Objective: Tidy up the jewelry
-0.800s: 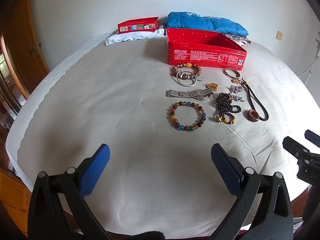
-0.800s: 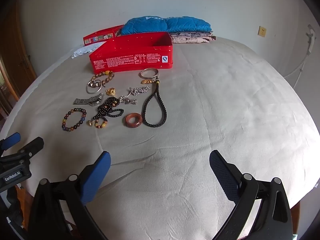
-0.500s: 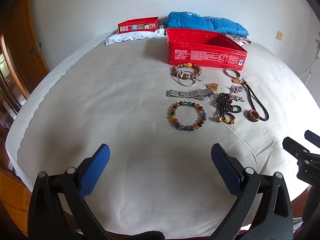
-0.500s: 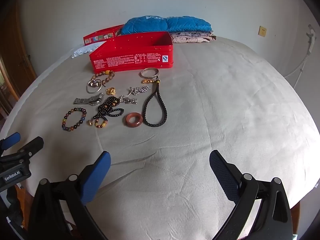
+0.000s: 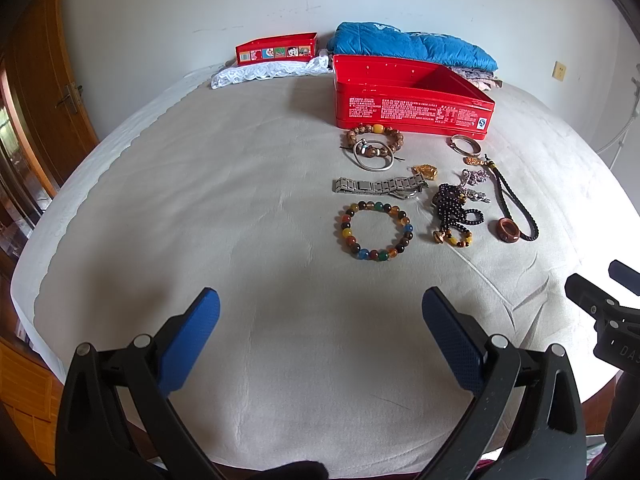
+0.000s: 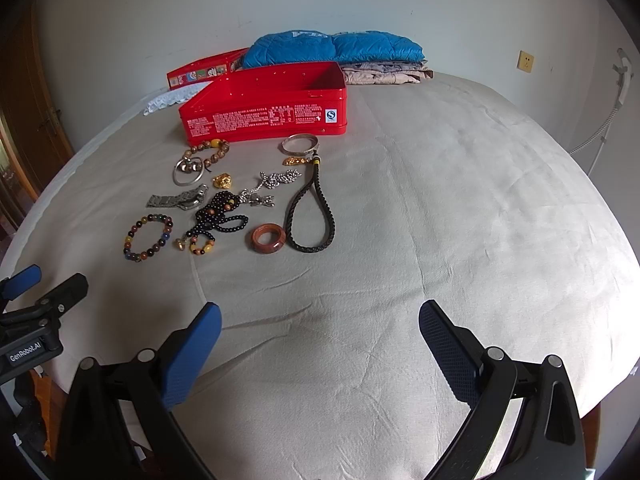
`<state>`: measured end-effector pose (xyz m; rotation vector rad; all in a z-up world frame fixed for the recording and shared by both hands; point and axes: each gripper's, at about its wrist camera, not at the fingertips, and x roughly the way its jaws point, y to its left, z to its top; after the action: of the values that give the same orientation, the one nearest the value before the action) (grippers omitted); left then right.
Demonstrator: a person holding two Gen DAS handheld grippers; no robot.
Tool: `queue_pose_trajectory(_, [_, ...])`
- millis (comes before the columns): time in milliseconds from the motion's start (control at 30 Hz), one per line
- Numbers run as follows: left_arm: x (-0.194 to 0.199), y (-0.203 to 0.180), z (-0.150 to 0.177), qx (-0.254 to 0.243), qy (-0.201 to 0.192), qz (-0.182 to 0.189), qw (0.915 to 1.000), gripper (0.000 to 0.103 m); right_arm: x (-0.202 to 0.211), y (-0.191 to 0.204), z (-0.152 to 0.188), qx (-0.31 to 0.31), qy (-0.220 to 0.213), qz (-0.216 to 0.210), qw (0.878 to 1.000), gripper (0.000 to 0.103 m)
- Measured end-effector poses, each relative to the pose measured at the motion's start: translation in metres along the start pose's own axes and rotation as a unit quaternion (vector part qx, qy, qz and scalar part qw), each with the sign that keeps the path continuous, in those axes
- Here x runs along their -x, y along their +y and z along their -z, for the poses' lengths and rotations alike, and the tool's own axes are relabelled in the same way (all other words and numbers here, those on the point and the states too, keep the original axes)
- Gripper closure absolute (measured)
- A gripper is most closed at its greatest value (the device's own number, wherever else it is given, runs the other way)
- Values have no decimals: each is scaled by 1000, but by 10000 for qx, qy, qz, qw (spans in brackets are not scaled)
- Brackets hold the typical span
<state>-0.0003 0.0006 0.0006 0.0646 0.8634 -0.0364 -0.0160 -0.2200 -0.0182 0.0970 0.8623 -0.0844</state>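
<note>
An open red tin box (image 5: 412,110) (image 6: 264,120) stands on the bed, empty as far as I see. Jewelry lies in front of it: a multicoloured bead bracelet (image 5: 375,230) (image 6: 148,238), a metal watch band (image 5: 378,186), a wooden bead bracelet with a silver ring (image 5: 374,142), a dark bead string (image 5: 454,216) (image 6: 218,220), a brown ring (image 6: 269,237), a black braided cord (image 6: 310,216), a silver bangle (image 6: 300,145). My left gripper (image 5: 320,320) and right gripper (image 6: 320,324) are open and empty, hovering near the bed's front, well short of the jewelry.
The red box lid (image 5: 276,48) rests on white lace cloth (image 5: 268,72) at the back. A blue folded jacket (image 6: 332,50) lies on patterned clothes behind the box. The beige bed sheet (image 6: 460,200) stretches to the right. A wooden door (image 5: 44,92) is at left.
</note>
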Motion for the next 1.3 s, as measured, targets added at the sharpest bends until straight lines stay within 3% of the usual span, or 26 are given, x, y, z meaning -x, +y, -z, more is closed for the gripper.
queue_pose_trajectory(1300, [-8, 3, 2, -1, 21, 2, 10000, 3, -5, 1, 1, -5, 28, -8, 10000, 4])
